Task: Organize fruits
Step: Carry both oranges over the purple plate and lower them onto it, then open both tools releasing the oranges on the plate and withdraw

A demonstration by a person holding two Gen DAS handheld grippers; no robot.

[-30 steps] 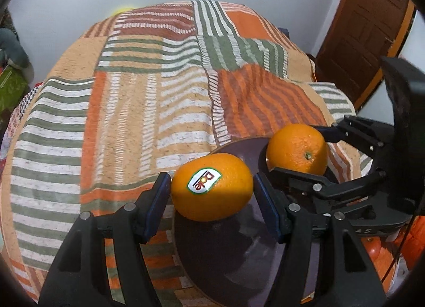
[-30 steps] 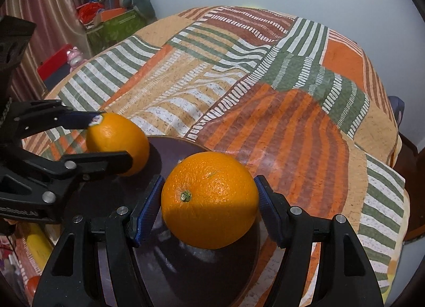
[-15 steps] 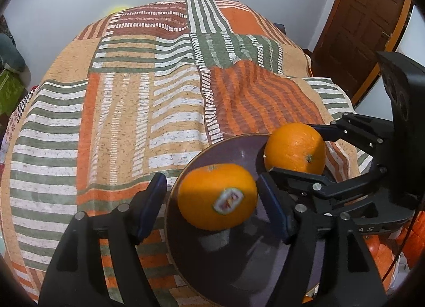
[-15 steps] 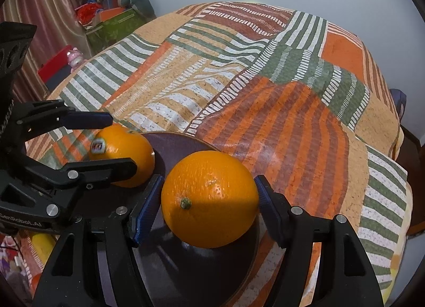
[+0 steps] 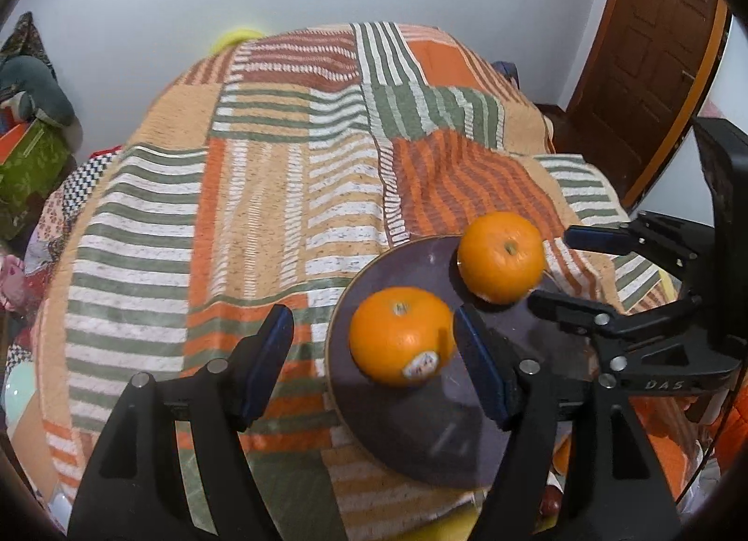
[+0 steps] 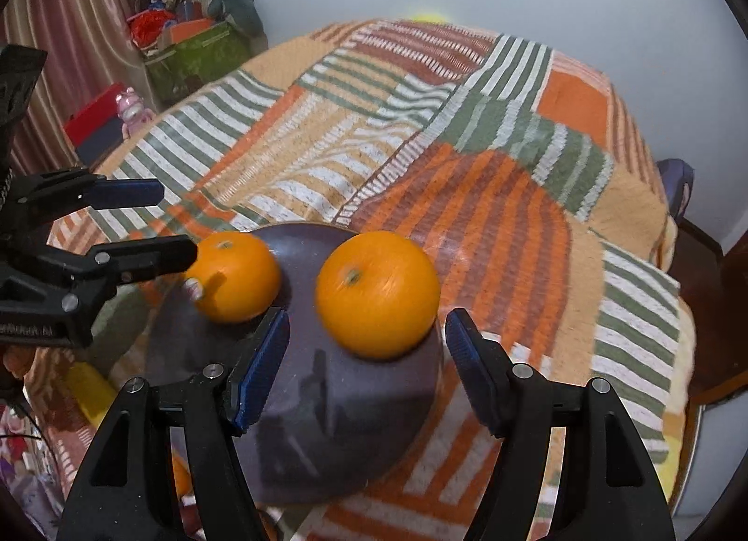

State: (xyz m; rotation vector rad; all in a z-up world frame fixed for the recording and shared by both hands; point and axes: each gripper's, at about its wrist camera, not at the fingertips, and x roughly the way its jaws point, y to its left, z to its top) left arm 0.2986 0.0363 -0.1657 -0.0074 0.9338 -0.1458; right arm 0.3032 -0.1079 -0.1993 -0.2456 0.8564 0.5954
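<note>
Two oranges lie on a dark round plate [image 5: 411,443] on the striped blanket. The stickered orange [image 5: 401,342] rests near the plate's left edge, just ahead of my open left gripper [image 5: 374,361], touching the right pad or nearly so. The plain orange [image 5: 501,256] sits at the plate's far right. In the right wrist view the plain orange [image 6: 377,301] lies on the plate [image 6: 336,438] just ahead of my open right gripper [image 6: 367,365]; the stickered orange [image 6: 236,277] sits to its left by the left gripper's fingers [image 6: 154,256].
The patchwork blanket [image 5: 262,213] covers the whole bed. A brown door [image 5: 654,50] stands at the right. A green box [image 6: 191,54] and clutter sit beyond the bed's left side. More orange fruit [image 5: 563,452] shows below the near edge.
Both grippers have opened and pulled back. Each orange was let go and now rests on the plate; the stickered orange has rolled so its sticker faces down-front.
</note>
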